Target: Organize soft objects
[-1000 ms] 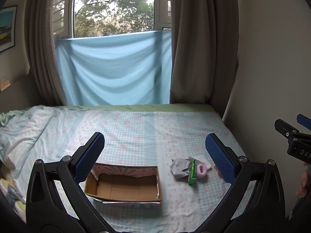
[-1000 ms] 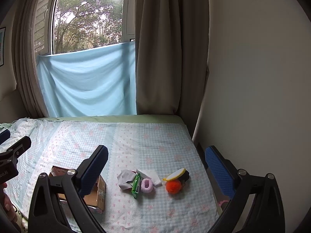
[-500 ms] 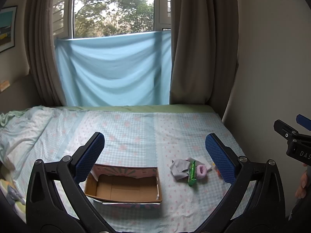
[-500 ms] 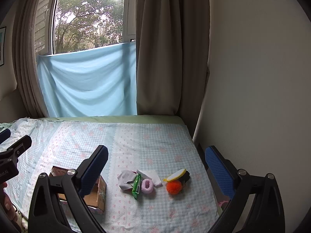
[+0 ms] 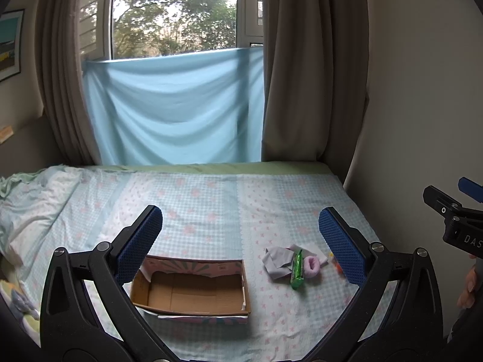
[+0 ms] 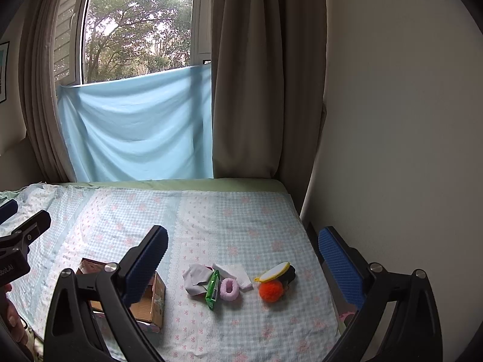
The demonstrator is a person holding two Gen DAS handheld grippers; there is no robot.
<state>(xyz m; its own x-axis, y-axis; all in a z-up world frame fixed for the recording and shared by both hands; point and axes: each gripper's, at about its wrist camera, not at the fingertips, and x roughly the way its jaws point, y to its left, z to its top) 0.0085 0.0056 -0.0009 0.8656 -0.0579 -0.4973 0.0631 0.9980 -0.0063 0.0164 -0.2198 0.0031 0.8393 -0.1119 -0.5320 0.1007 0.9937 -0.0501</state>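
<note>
Right wrist view: your right gripper and left gripper gape empty above the cardboard box, pink scrunchie, and perhaps a pom-pom.

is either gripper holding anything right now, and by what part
Nothing is held. The left gripper and right gripper are both open, fingers empty above the bed.

A home bedroom: patterned bed (quilt rumpled), curtained window.
</note>
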